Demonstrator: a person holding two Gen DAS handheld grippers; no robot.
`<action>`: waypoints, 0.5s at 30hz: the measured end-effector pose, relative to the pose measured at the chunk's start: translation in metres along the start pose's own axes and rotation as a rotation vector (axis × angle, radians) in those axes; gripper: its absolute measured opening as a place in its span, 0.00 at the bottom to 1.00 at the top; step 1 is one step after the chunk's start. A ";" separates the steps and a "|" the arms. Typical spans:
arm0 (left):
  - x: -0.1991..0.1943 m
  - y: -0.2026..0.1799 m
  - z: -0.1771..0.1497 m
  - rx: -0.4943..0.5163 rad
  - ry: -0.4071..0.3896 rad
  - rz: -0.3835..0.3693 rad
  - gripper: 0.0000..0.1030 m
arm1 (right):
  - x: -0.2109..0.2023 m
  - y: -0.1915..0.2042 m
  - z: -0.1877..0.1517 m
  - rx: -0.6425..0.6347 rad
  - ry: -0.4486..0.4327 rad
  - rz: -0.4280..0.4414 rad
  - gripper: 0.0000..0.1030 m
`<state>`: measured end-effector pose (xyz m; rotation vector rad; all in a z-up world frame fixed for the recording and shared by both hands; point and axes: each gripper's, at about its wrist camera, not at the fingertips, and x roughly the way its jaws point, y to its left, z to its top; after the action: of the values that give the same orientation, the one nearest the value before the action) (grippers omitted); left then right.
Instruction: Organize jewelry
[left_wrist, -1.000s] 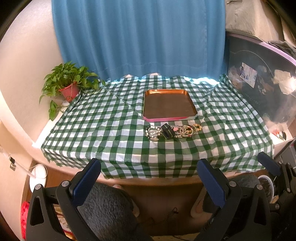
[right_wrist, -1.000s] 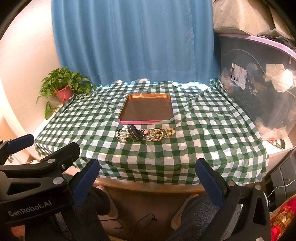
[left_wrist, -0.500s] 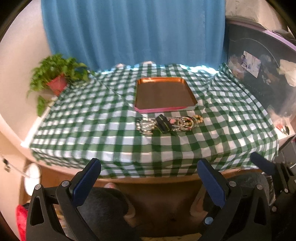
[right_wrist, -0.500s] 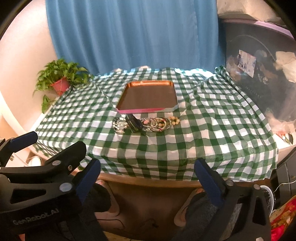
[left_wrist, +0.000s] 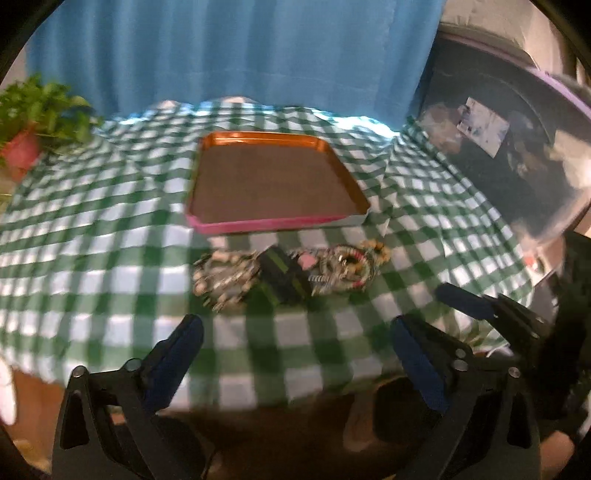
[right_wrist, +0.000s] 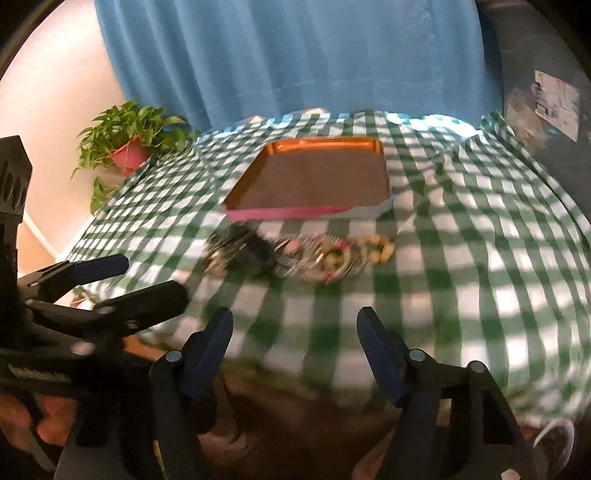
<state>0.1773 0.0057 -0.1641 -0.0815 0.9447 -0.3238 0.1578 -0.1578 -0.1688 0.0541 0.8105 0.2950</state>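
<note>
A pile of jewelry (left_wrist: 288, 275) lies on the green checked tablecloth: beaded bracelets, a dark strap and metal bangles. It also shows in the right wrist view (right_wrist: 295, 254). Behind it sits an empty copper tray (left_wrist: 275, 186) with a pink front rim, also seen in the right wrist view (right_wrist: 314, 181). My left gripper (left_wrist: 295, 332) is open and empty over the table's near edge, short of the pile. My right gripper (right_wrist: 295, 328) is open and empty, also short of the pile. Both views are motion-blurred.
A potted plant (right_wrist: 127, 147) stands at the table's far left corner. A blue curtain (left_wrist: 229, 48) hangs behind the table. A dark storage bin (left_wrist: 517, 147) stands at the right. The left gripper shows in the right wrist view (right_wrist: 110, 280).
Both grippers have moved forward and closer to the table, so the jewelry and tray look larger. The right gripper's fingers have narrowed somewhat. Nothing on the table has moved.
</note>
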 end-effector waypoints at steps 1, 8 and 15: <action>0.010 0.003 0.005 -0.009 0.008 -0.003 0.85 | 0.006 -0.005 0.004 -0.013 -0.021 0.013 0.65; 0.072 0.025 0.018 -0.098 0.067 -0.079 0.37 | 0.054 -0.038 0.023 -0.078 -0.002 -0.018 0.62; 0.075 0.034 0.020 -0.043 0.012 -0.144 0.18 | 0.064 -0.050 0.023 -0.034 -0.013 0.099 0.07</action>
<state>0.2419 0.0131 -0.2185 -0.1875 0.9601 -0.4372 0.2280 -0.1862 -0.2065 0.0644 0.7912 0.4009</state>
